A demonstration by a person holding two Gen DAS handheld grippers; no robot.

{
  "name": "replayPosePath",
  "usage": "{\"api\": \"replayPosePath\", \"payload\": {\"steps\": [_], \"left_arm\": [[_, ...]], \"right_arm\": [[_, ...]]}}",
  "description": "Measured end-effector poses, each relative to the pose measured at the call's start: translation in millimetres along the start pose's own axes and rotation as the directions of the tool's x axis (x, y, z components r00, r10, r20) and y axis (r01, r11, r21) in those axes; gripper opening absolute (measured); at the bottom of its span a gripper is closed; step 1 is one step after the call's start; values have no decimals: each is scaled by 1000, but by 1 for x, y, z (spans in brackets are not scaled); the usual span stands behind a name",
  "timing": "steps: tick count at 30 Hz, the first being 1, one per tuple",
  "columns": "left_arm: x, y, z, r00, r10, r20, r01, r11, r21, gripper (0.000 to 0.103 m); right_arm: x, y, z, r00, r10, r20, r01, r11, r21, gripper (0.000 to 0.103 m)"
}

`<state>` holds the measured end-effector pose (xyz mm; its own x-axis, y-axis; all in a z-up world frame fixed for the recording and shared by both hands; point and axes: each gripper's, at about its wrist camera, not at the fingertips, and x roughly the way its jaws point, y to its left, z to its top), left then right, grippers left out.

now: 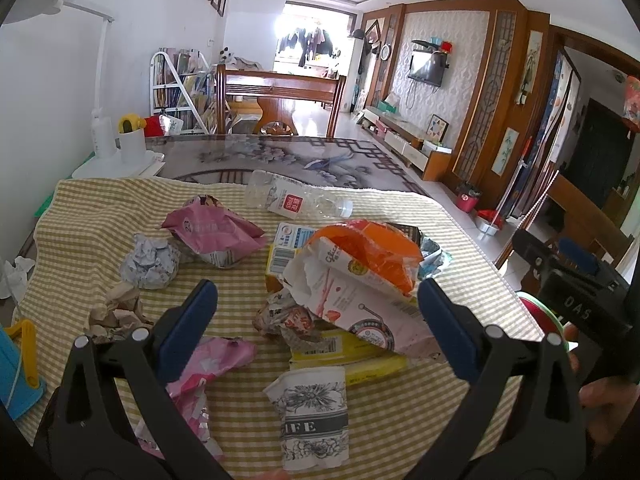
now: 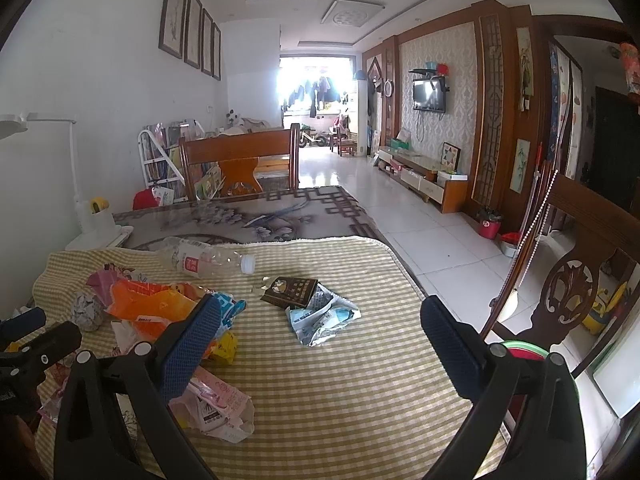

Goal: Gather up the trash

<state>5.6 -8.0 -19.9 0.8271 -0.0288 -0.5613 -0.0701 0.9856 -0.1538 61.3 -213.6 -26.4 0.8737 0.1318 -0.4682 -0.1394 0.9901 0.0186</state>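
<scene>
Left wrist: both hand-held grippers (image 1: 318, 300) (image 2: 320, 316) spread, bottle (image 1: 298, 200) crosswise, cap rightward.

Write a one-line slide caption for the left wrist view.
Open left gripper hovers over crumpled wrappers and a torn pink box on the checked cloth.

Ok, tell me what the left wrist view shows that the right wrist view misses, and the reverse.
Only the left wrist view: the flattened paper cup printed with flowers, the brown crumpled paper, the yellow box and the blue item at the left edge.

Only the right wrist view: the dark booklet in full, the chair beside the table.

Both: the checked cloth, the clear bottle, the orange bag, the grey paper ball, the silver wrapper. Both the left gripper and the right gripper are open, holding nothing.
</scene>
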Motion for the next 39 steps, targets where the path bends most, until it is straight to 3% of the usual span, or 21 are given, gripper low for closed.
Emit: {"api": "replayPosePath", "payload": {"steps": [19,22,26,28,30,36,39], "left_arm": [[0,5,0,1000,1,-5,-1,1000,-6,98],[-1,9,3,1000,22,1,-22,1000,-19,98],[-2,37,5,993,120,-6,-120,987,-107,98],[0,61,3,984,173,-35,-176,968,-177,98],[2,92,-4,973,214,-83,-229,932,-281,98],[22,169,-47,954,132,-270,-266,787,-556,84],[31,180,-51,957,81,-278,-240,758,-606,84]], "right_arm": [[0,2,0,1000,0,-5,0,1000,-3,96],[0,2,-1,1000,0,-6,0,1000,-2,96],[0,3,-1,1000,1,-7,-1,1000,-3,96],[0,4,-2,1000,0,-6,0,1000,-4,96],[0,4,-2,1000,0,-7,0,1000,-5,96],[1,5,-1,1000,13,-13,-13,1000,13,96],[0,7,-2,999,25,-20,-25,1000,16,96]]}}
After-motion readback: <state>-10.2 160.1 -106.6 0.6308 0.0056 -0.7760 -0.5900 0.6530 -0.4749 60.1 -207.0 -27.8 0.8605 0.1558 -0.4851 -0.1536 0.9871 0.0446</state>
